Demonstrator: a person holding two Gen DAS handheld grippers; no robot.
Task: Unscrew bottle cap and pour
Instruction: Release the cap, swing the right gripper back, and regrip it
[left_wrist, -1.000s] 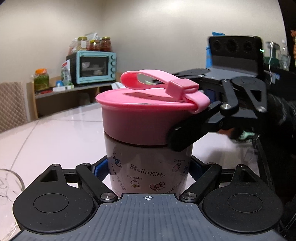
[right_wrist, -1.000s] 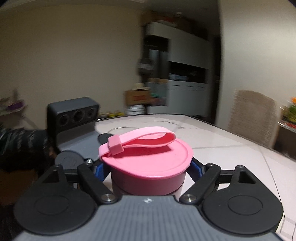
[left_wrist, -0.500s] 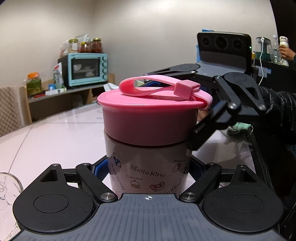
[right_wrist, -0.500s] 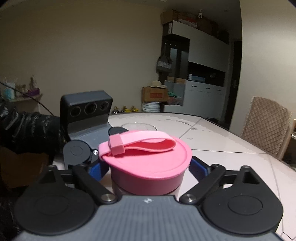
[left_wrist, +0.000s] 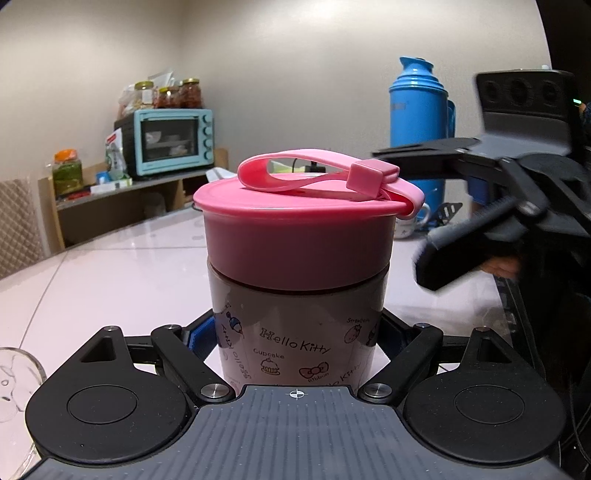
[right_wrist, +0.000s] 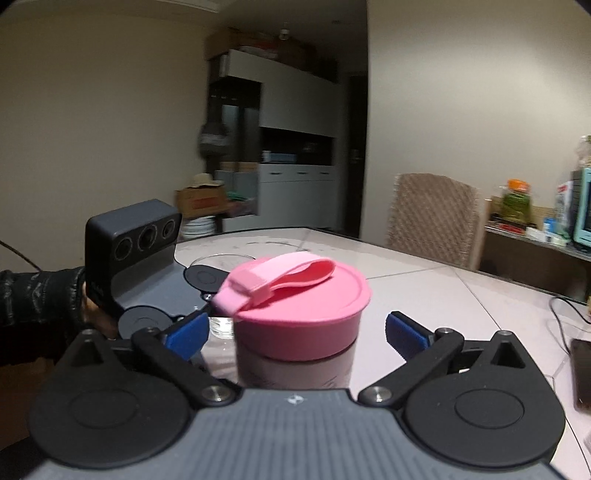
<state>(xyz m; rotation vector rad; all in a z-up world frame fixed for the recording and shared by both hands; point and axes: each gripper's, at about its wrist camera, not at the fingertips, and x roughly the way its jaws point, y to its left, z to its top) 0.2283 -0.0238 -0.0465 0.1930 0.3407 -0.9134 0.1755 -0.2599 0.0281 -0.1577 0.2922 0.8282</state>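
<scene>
Left gripper: clenched on the lower body of the bottle, blue pads pressed against both sides of the printed wall. Right gripper: jaws opening, blue pads clear of the pink cap on either side, cap between them but not gripped; seen from the left wrist camera as a blurred black finger just to the right of the cap. Bottle: upright on the white table, cap seated on top, pink carry strap looped flat across the lid. Behind the bottle on the left gripper's side, a clear glass bowl on the table; rim of a glass at the near left edge of the left wrist view. Far right of the bottle, a blue thermos flask. Far left of the bottle, a teal toaster oven on a shelf, jars on top of it. A sleeve and hand behind the left gripper's camera housing.
</scene>
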